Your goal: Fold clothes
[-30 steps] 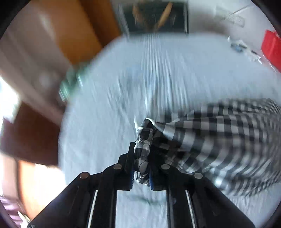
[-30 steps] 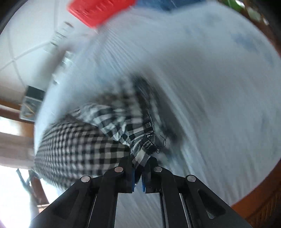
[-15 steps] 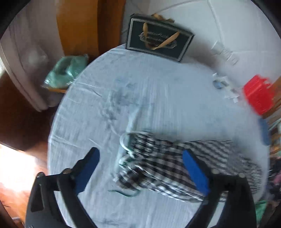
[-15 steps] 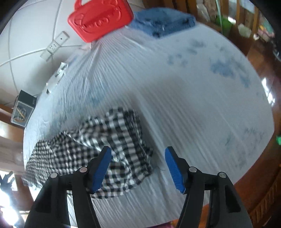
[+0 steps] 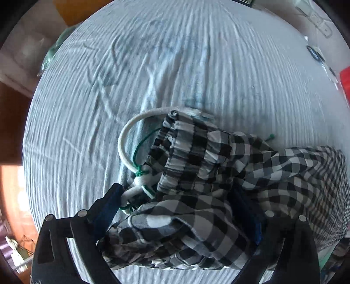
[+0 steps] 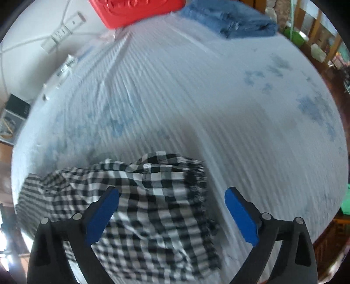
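Looking along the left gripper (image 5: 181,216), we are seeing its jaws standing wide apart, with the bunched waistband end of the checkered garment (image 5: 210,179) lying between them; the fingers are not pressing on the cloth. A white drawstring (image 5: 129,139) is making a loop out of the gathered waistband onto the bedsheet (image 5: 175,65), and a thin green thread (image 5: 140,150) is knotted around it near the left finger. The garment is lying crumpled on the sheet and is stretching away to the right side of this view.

We are holding the right gripper (image 6: 171,215) above the other end of the same garment (image 6: 140,203). Its jaws are also spread wide, with the blue pads (image 6: 240,218) well apart; the left one is over the cloth and the right one is over the bare sheet (image 6: 196,98). The frayed edge of the garment is lying between the two fingers. Whether the fingers are touching the cloth here, we cannot tell.

At the far edge of the bed, a red plastic case (image 6: 140,11) is standing beside a folded blue towel (image 6: 229,19).
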A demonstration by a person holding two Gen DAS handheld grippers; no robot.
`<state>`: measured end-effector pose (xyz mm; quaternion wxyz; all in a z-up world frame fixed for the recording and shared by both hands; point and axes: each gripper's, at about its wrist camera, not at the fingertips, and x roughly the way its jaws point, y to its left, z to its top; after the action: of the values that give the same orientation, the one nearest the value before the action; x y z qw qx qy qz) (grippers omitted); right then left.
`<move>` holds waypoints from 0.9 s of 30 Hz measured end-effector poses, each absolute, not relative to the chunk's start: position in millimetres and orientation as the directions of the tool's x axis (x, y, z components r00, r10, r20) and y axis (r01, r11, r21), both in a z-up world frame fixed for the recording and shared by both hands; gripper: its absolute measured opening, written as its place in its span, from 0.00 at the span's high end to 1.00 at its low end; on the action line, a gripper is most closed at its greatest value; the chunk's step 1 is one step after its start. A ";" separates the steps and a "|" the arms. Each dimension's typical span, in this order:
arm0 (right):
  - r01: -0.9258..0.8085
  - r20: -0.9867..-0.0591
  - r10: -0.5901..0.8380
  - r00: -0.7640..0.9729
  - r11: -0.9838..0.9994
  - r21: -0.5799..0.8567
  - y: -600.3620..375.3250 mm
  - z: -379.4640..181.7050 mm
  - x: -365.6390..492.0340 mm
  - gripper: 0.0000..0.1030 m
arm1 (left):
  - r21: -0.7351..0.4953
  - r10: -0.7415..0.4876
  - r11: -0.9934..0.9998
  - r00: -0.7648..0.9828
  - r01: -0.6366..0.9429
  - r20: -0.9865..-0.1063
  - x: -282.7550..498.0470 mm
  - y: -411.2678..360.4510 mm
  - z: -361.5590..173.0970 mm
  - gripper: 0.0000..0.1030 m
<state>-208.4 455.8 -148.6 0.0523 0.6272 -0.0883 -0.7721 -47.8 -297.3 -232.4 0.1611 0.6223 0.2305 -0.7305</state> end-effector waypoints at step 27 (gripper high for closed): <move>-0.081 -0.938 -0.143 -0.316 -0.981 0.177 474.7 -117.1 -195.2 0.46 | -0.224 0.022 -0.775 -0.329 0.591 -0.944 -24.4 -322.4 -177.1 0.36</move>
<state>-195.2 474.7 -117.1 0.0194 0.5844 -0.0956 -0.8056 -24.4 -322.4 -177.1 0.1857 0.5485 0.2795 -0.7659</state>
